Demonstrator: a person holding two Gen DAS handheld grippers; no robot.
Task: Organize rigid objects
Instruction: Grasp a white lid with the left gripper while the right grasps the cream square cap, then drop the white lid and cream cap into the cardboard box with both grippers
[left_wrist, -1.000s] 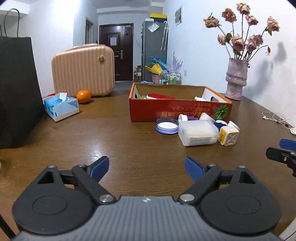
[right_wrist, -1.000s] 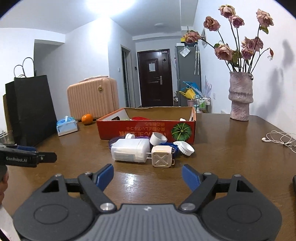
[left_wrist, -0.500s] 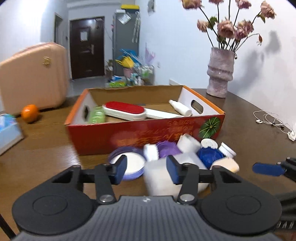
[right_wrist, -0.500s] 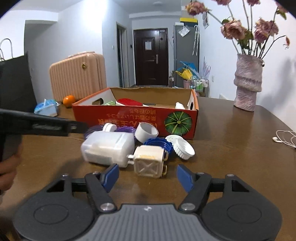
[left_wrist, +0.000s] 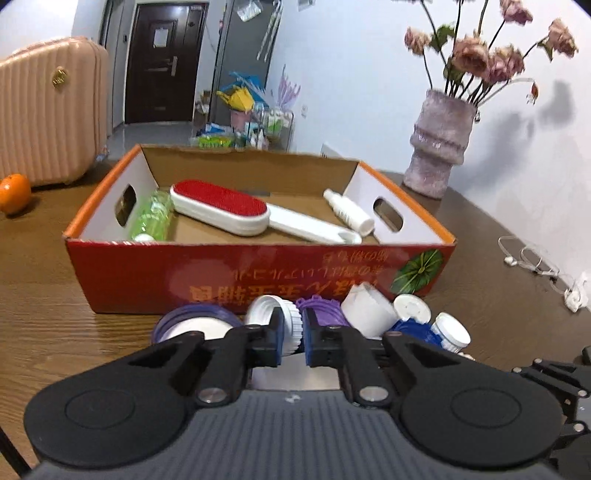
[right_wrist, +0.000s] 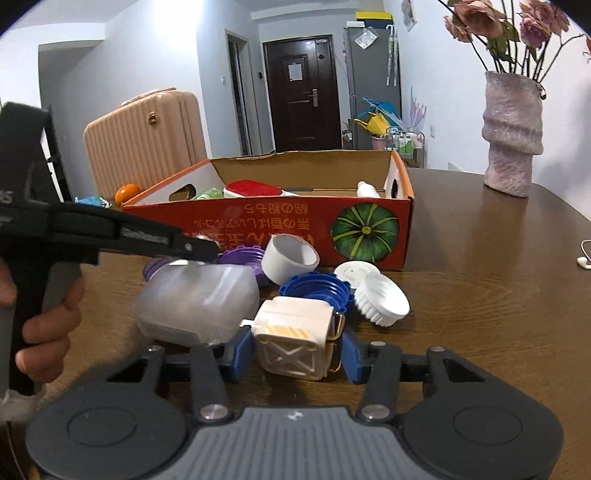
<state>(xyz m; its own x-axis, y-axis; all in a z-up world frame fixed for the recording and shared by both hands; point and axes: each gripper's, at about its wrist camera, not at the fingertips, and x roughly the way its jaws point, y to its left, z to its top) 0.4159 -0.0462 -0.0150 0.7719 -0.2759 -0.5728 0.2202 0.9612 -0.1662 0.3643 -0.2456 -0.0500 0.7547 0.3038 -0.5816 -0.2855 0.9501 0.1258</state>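
A red cardboard box (left_wrist: 147, 273) holds a red-and-white brush (left_wrist: 221, 206), a green bottle (left_wrist: 153, 218) and a white bottle (left_wrist: 347, 210). Lids and caps lie in front of it. My left gripper (left_wrist: 291, 332) is shut on a white ribbed cap (left_wrist: 284, 317). In the right wrist view my right gripper (right_wrist: 295, 354) has its jaws on both sides of a cream square block (right_wrist: 291, 336), touching or nearly so. A frosted plastic container (right_wrist: 195, 302) lies to its left, under the left gripper (right_wrist: 199, 247).
A purple-rimmed lid (left_wrist: 184, 325), purple lid (left_wrist: 321, 306), white ring (right_wrist: 288, 254), blue lid (right_wrist: 314, 291) and white ribbed cap (right_wrist: 380, 299) crowd the table. A vase (right_wrist: 513, 133), earphones (left_wrist: 535, 266), orange (left_wrist: 13, 192) and pink suitcase (right_wrist: 144, 136) stand around.
Both grippers moved forward to the pile. The left jaws closed onto the white ribbed cap. The right jaws narrowed around the cream block.
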